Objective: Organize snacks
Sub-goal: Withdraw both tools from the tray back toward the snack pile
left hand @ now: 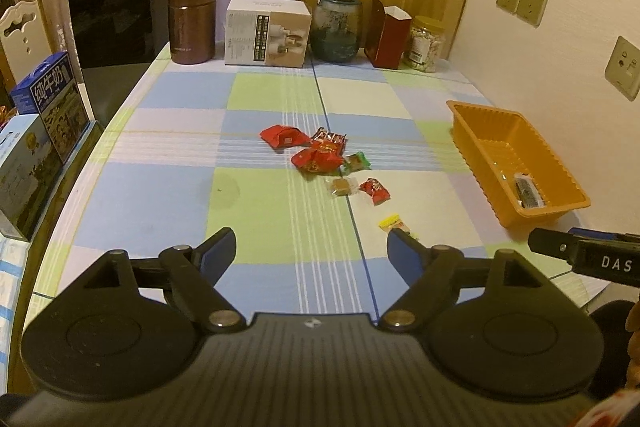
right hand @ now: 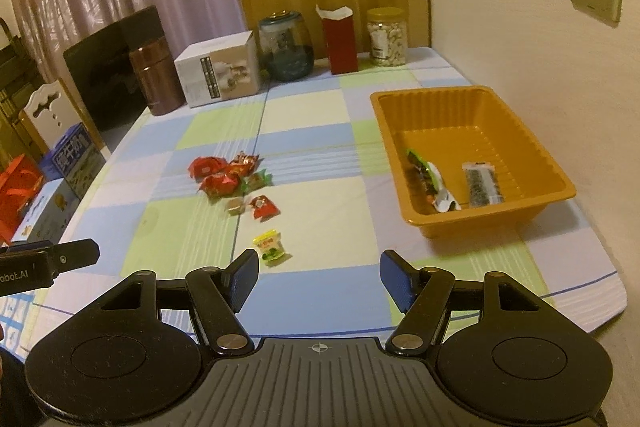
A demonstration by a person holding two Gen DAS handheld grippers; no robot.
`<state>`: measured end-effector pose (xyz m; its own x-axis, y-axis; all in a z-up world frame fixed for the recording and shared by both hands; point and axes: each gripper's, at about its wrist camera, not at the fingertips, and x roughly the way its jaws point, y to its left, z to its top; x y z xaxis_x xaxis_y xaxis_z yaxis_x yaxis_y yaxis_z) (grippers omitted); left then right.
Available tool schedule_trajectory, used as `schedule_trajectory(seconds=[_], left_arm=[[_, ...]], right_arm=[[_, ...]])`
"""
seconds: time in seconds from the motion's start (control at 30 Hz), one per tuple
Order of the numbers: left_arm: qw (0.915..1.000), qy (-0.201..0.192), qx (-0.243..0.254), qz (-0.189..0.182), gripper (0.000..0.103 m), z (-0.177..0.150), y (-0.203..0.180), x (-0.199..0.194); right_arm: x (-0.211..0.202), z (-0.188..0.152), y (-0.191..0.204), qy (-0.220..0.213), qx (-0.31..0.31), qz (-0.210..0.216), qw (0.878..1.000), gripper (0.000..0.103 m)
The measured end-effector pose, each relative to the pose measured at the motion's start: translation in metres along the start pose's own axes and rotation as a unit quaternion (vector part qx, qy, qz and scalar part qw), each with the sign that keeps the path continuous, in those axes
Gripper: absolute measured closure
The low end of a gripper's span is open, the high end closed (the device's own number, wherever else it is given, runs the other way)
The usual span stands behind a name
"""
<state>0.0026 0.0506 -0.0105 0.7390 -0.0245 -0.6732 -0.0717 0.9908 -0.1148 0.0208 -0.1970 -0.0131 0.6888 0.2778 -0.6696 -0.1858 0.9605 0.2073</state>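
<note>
Several small wrapped snacks lie in a cluster mid-table: red packets [left hand: 316,161] [right hand: 220,183], a green one [left hand: 357,163], a brown candy [left hand: 341,185] and a small red one [left hand: 375,190] [right hand: 264,207]. A yellow-green packet [right hand: 271,246] [left hand: 394,223] lies nearest, apart from the cluster. An orange tray [right hand: 556,187] [left hand: 472,131] at the right holds a dark bar [right hand: 482,183] and a green-white packet [right hand: 430,181]. My left gripper [left hand: 310,251] and right gripper [right hand: 318,277] are both open, empty, above the table's near edge.
Along the far edge stand a brown flask [left hand: 192,21], a white box [left hand: 266,31], a glass jar [left hand: 336,27], a red carton [left hand: 388,33] and a nut jar [left hand: 426,45]. Milk boxes [left hand: 52,99] and a black panel [left hand: 116,3] stand left. Wall on the right.
</note>
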Motion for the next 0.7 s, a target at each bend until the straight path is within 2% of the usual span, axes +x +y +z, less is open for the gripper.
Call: schedule_trajectory(seconds=[0.37, 0.7], left_arm=[[0.9998, 0.016, -0.010, 0.005, 0.018, -0.002, 0.015, 0.019], [0.9995, 0.030, -0.010, 0.001, 0.016, -0.001, 0.026, 0.063]], right_arm=[[0.031, -0.006, 0.016, 0.009, -0.017, 0.025, 1.000, 0.036], [0.083, -0.011, 0.031, 0.018, -0.059, 0.046, 0.997, 0.036]])
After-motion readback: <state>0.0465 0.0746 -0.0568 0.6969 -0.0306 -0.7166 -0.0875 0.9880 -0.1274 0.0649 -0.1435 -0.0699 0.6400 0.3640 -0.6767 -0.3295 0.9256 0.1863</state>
